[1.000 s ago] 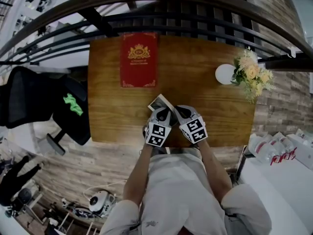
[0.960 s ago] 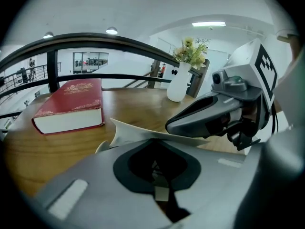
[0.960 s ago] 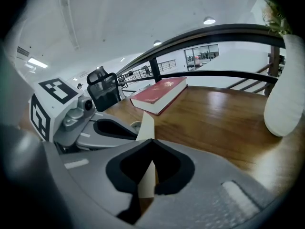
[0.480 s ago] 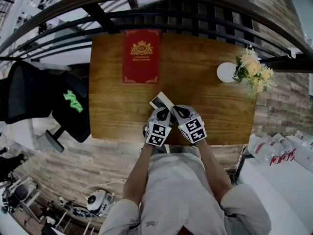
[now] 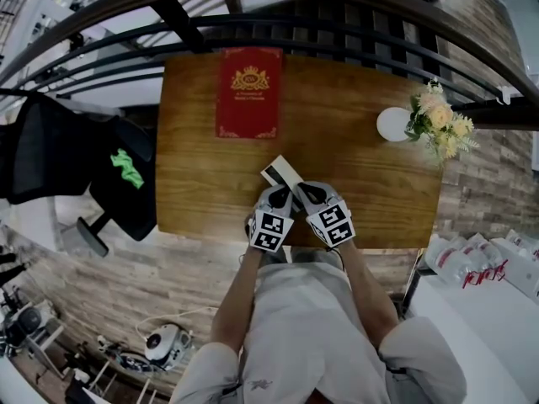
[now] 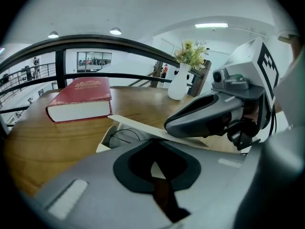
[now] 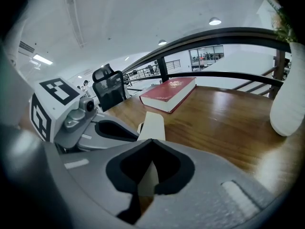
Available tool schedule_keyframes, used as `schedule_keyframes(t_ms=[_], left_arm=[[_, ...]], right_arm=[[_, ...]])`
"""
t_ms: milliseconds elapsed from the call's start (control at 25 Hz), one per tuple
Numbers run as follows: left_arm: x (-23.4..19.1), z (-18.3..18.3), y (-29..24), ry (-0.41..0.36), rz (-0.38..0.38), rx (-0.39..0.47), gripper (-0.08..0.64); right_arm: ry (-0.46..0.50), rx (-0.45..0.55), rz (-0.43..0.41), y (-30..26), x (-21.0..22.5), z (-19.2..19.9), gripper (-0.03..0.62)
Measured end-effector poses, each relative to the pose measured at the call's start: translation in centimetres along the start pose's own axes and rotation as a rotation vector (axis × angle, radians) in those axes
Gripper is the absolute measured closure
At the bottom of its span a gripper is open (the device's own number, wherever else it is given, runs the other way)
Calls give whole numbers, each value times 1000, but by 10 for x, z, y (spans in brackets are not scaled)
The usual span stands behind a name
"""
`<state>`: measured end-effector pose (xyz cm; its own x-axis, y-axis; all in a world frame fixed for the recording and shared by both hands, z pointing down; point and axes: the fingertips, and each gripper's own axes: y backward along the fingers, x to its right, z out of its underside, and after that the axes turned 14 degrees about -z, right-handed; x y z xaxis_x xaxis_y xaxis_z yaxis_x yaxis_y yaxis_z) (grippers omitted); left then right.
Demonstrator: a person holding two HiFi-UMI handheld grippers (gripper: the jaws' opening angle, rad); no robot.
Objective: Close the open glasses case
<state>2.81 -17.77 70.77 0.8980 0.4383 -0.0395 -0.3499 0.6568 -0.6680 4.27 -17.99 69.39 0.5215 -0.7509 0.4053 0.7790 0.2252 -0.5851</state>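
The cream glasses case [image 5: 280,173] lies open near the table's front edge, just ahead of both grippers. In the left gripper view its lid [image 6: 143,127] slants low over the body, with the glasses [image 6: 121,136] showing inside. My left gripper [image 5: 277,197] is at the case's near left end; its jaws stand almost together, with a sliver of cream between them. My right gripper [image 5: 305,194] is at the near right end, and its upper finger [image 6: 200,118] lies on top of the lid. In the right gripper view the lid [image 7: 153,125] runs into the narrow slit between the jaws.
A red hardback book [image 5: 248,91] lies at the back of the wooden table [image 5: 202,175]. A white vase [image 5: 392,124] with flowers [image 5: 438,129] stands at the back right. A black railing [image 5: 269,32] runs behind the table, and a black office chair [image 5: 84,175] stands off its left side.
The case now looks narrower from above, its lid lying lower over the body. Both grippers have stayed at its near end. The head camera has shifted slightly.
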Motion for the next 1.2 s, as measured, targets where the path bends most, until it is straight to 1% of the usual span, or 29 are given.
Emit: schedule_keyframes(t_ms=[1040,1200], left_arm=[[-12,27,9,50,-27,-32,540],[-14,34,10,56,-30,-43,540]], right_arm=[[39,-34,-33,-14,-23,11,589],[50,-60,-36,-18,-26,17,589]])
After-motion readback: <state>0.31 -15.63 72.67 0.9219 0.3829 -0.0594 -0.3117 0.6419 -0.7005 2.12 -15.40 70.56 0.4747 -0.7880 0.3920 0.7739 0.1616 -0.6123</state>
